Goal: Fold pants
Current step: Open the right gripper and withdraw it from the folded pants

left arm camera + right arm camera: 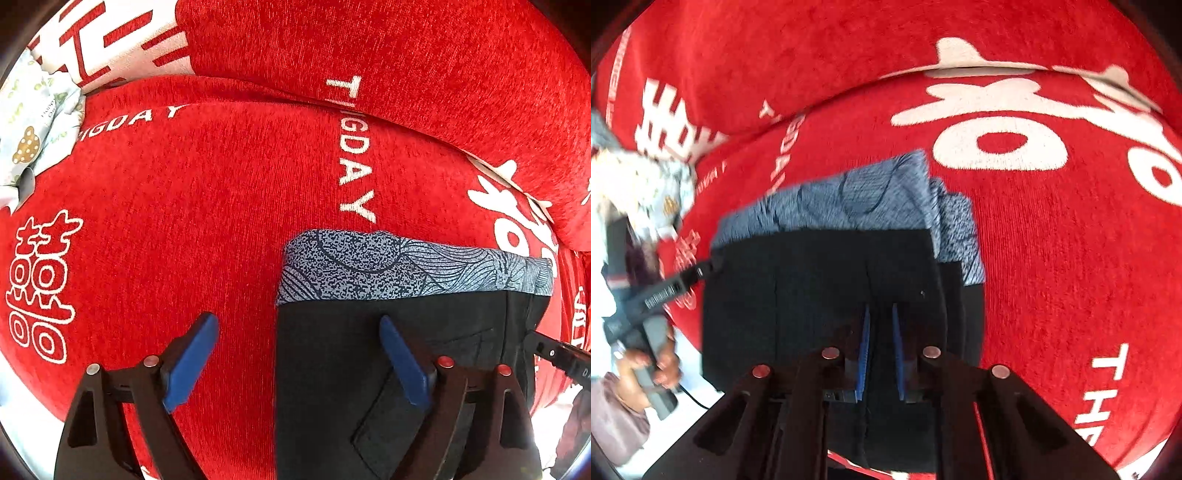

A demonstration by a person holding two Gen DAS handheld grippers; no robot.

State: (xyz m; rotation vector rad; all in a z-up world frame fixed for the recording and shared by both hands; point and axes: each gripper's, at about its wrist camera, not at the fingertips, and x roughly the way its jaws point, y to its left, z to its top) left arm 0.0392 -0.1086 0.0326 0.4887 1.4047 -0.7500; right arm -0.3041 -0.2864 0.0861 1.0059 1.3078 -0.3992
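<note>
Red blanket [229, 206] spread wide, white lettering all over, filling both views. On it, right of centre in the left wrist view, black pants [354, 369] already doubled up, with a blue patterned lining [406, 266] showing along the far edge. Pale printed cloth [29, 122] bunched at the far left, well apart from the pants.

Left gripper [295, 354] pointing straight down, fingers spread wide and released: one blue pad over bare blanket, the other over the black fabric, the pants' left edge running between them, nothing pinched. Right gripper [879, 347] nearly clenched over the near part of the pants, pads close together; dark fabric lies all round them, but cannot tell whether a fold is actually caught. A hand [653, 365] on the other tool's handle at the left of the right wrist view.

Risk from here: a thin pinch slipping on the lift and the layers sliding apart; or, with the left side free, the stack dragging askew and bunching the blanket.
</note>
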